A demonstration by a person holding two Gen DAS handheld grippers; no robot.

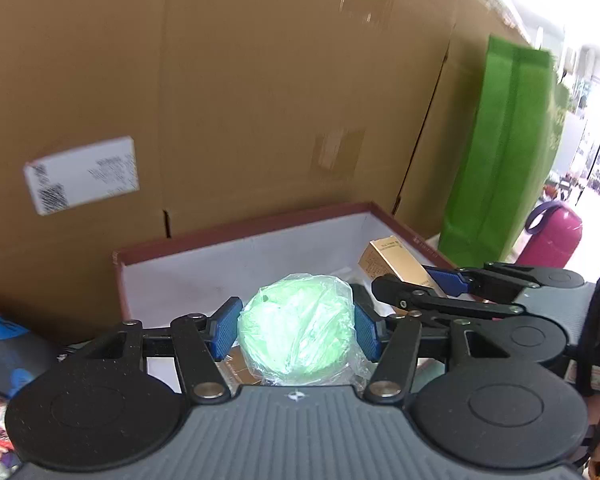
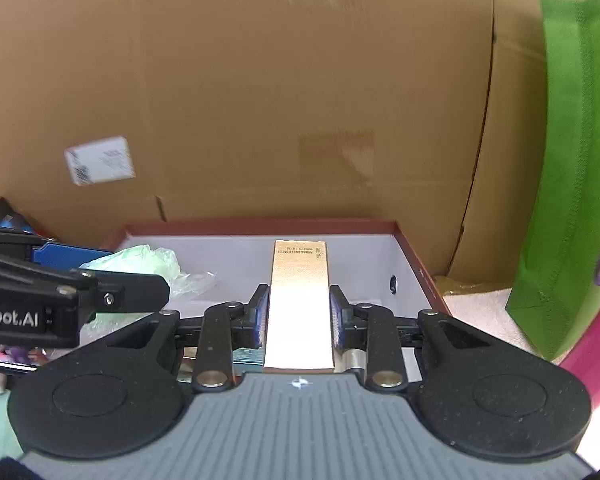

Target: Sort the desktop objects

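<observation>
Two handheld grippers, side by side, are poised over the near edge of an open box (image 2: 414, 258) with a dark red rim and white inner walls. The left gripper (image 1: 296, 330) has its blue pads pressed against both sides of a pale green round object wrapped in clear plastic film (image 1: 296, 336), which is held above the box's near left part. The right gripper (image 2: 299, 316) is closed on a long gold carton (image 2: 299, 304), gripped across its narrow width; the carton lies lengthwise along the fingers, its printed far end pointing toward the far wall of the box. In the left wrist view the right gripper (image 1: 444, 280) appears to the right, with the gold carton (image 1: 396, 260) jutting out over the box interior (image 1: 228, 264).

Behind the box stands a wall of large brown cardboard cartons (image 1: 260, 100), one bearing a white shipping label (image 1: 82, 174). To the right, a green fabric bag (image 2: 572, 160) stands upright near the box's right wall, and a magenta container (image 1: 552, 236) lies beyond it.
</observation>
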